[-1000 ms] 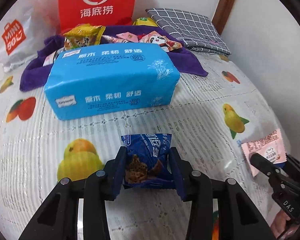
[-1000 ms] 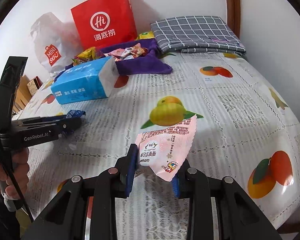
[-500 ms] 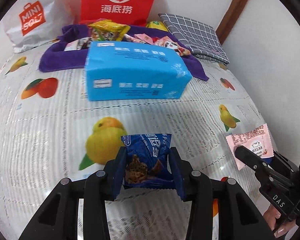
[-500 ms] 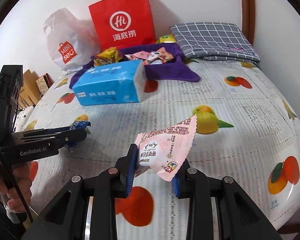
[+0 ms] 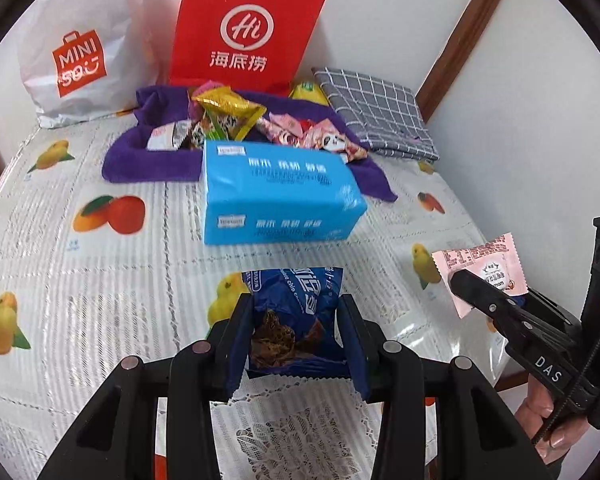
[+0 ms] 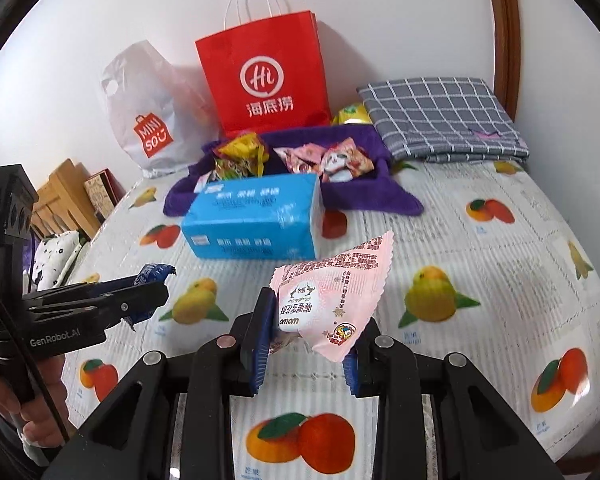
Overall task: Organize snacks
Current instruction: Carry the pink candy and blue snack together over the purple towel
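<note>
Snacks ride in both tongs, held clear above the fruit-print tablecloth (image 5: 100, 280). Nearest in the left wrist view, at six o'clock, the left gripper (image 5: 296, 336) has its blue pads clamped on a dark blue cookie packet (image 5: 294, 316) that stands upright between them. At three to four o'clock in that same view the right gripper (image 5: 466, 284) pinches a pink snack packet (image 5: 480, 270), and the hand (image 5: 548, 420) holding it shows at the lower right edge. From the right wrist camera the pink packet fills six o'clock, tilted between narrow jaws, while the left gripper with its blue packet enters at nine o'clock.

Farther out, toward twelve o'clock, a blue tissue pack (image 5: 276, 196) lies on the cloth. Just behind it a purple towel (image 5: 148, 160) carries a loose heap of snack packets (image 5: 228, 112) (gold, green and pink wrappers, one with a panda face). A folded grey checked cloth (image 5: 376, 116) sits at one o'clock. Against the wall stand a red paper bag (image 5: 244, 28) and, at eleven o'clock, a white Miniso bag (image 5: 80, 48).
</note>
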Tool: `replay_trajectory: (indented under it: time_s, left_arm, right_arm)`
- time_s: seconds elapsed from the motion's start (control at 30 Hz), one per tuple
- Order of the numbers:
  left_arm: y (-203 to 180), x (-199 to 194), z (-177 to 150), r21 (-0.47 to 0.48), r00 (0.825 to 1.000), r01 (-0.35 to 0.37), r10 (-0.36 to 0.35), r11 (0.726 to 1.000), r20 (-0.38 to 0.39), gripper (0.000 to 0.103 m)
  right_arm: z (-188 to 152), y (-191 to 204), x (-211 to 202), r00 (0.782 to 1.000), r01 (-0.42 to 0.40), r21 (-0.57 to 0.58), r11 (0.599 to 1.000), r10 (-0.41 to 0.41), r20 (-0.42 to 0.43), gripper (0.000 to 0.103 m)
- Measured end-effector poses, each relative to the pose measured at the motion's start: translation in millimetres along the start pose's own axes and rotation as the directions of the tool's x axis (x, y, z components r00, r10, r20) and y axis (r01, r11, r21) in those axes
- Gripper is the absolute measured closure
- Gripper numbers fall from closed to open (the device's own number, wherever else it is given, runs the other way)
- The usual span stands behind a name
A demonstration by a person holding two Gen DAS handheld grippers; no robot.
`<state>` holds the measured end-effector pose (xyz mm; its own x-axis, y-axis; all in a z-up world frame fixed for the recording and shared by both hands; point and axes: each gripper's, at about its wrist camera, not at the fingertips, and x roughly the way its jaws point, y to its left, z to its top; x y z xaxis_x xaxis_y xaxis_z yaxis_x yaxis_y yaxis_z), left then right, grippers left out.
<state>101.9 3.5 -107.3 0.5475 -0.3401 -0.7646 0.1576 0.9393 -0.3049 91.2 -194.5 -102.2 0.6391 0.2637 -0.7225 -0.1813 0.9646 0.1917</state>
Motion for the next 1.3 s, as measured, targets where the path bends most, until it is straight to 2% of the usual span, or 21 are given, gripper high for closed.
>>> replay_trajectory:
  time_s: [0.3,0.8,1.2,1.3]
  left_arm:
    - [-4,-15,26,0.025,0.999,0.018,-0.019,1.000,0.033,0.063]
    - [-16,-15,76,0.052,0.997,0.015,-0.018,0.999,0.070,0.063]
    - [-18,0,115,0.056,0.997,0.002,-0.006,0.998,0.081,0.063]
    - [-19,8,125,0.059,0.997,-0.003,-0.001,0.998,0.079,0.063]
  right_arm:
    - [27,3,-2,1.000,0.016,0.006,1.000,-0.016,0.018,0.073]
    - [72,-4,6,0.999,0.025,-0.009,1.000,-0.024,0.040,0.073]
    - [123,-11,28,0.998,0.000,-0.034,0.999,0.002,0.060,0.073]
    - [132,-17,36,0.997,-0.028,-0.022,0.999,0.029,0.073,0.073]
